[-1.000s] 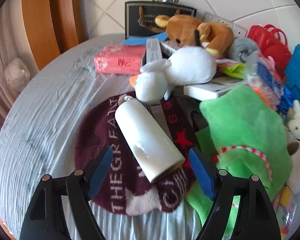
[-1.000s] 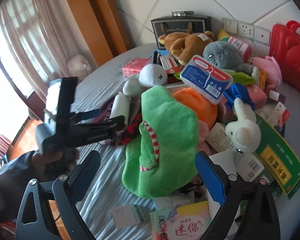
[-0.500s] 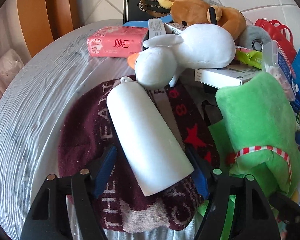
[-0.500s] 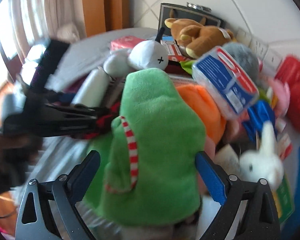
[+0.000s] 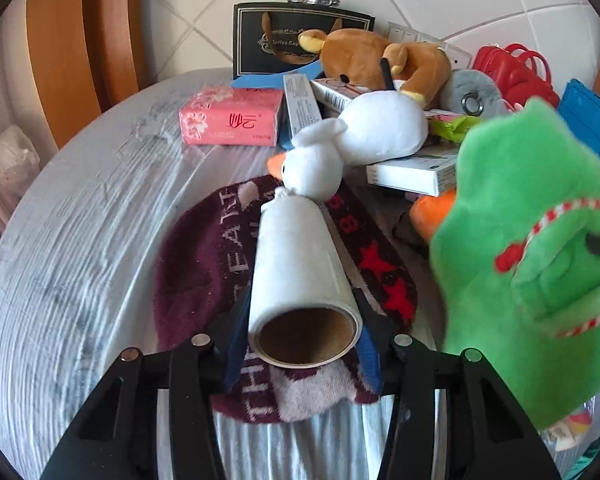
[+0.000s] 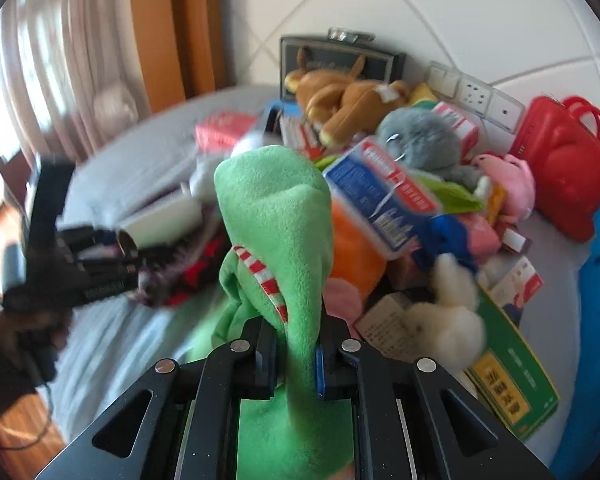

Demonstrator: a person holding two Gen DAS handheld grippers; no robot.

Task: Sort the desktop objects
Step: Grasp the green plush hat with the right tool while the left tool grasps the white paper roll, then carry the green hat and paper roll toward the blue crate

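A worktop covered with a pale cloth is heaped with toys and boxes. A green plush toy is pinched by the right hand-held gripper beside the heap. A maroon knitted cloth is spread under a white roll, whose near end is clamped by the left hand-held gripper, with a white plush duck touching its far end.
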